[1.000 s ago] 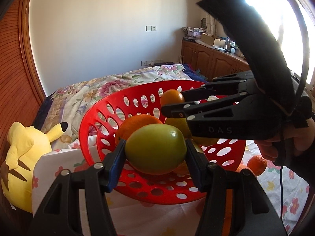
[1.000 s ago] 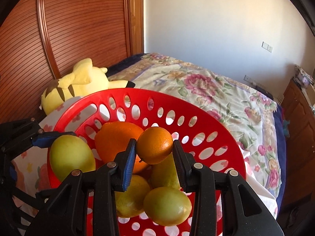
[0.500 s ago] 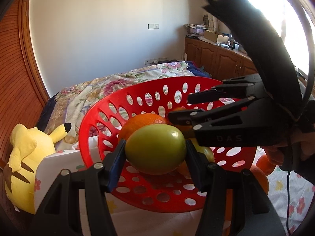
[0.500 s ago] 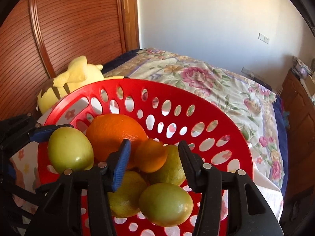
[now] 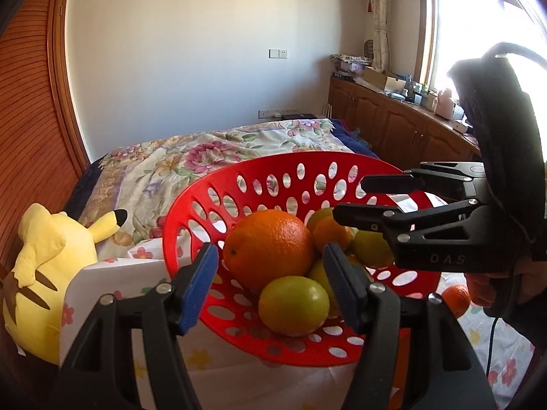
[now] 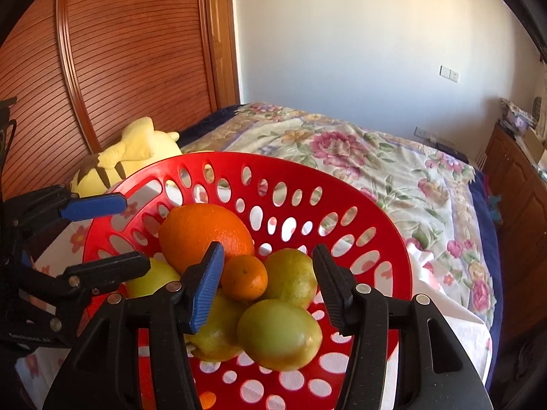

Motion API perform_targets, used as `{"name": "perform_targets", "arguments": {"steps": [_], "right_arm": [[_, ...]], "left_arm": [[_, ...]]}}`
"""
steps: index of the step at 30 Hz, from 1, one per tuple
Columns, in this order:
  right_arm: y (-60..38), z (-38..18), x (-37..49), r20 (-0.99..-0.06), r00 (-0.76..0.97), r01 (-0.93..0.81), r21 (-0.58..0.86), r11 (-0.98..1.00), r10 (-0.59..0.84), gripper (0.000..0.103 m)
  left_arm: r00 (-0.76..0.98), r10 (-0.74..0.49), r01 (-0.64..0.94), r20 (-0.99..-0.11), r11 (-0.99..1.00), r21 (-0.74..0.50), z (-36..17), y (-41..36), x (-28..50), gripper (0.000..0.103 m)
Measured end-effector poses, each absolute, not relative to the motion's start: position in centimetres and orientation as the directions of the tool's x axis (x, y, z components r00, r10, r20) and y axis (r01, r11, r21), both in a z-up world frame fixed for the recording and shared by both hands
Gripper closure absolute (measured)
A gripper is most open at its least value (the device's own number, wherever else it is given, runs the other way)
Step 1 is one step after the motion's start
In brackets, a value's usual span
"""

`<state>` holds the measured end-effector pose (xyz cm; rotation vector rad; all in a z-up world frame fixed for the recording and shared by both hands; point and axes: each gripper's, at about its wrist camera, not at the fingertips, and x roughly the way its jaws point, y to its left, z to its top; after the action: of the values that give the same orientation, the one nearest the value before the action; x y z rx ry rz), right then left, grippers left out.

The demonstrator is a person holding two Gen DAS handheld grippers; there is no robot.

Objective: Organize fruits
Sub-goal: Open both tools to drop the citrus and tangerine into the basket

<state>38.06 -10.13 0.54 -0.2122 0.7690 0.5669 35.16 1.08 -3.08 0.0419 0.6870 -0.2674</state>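
A red perforated basket point(image 5: 191, 201) point(image 6: 393, 239) holds a large orange point(image 5: 268, 247) point(image 6: 205, 230), a small orange point(image 6: 244, 276) and several yellow-green citrus fruits. One green fruit point(image 5: 294, 305) lies in the basket's near side, just below my left gripper point(image 5: 271, 283). Its jaws are opening and the blue pads stand clear of the fruit. My right gripper point(image 6: 266, 283) is opening too. The small orange rests on the pile between its fingers, not pressed. Each gripper shows in the other's view, the right gripper point(image 5: 350, 197) and the left gripper point(image 6: 136, 232).
The basket stands on a flowered white cloth point(image 5: 102, 283) in front of a bed with a floral quilt point(image 6: 342, 150). A yellow plush toy point(image 5: 44, 273) lies at the left. Another orange point(image 5: 456, 299) sits on the cloth at the right. Wooden cabinets point(image 5: 393, 119) line the far wall.
My left gripper let go of the green fruit, which dropped into the basket. My right gripper released the small orange onto the pile. Both pairs of jaws have widened.
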Motion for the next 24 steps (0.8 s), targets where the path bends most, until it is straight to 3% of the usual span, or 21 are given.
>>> {"name": "perform_targets", "arguments": {"steps": [24], "right_arm": [[-13.0,3.3,30.9,-0.648,0.627,-0.548,0.026,0.836,0.432,0.047]], "left_arm": [[0.774,-0.262,0.304,-0.576,0.952,-0.026,0.0,-1.4,27.6,0.035]]}}
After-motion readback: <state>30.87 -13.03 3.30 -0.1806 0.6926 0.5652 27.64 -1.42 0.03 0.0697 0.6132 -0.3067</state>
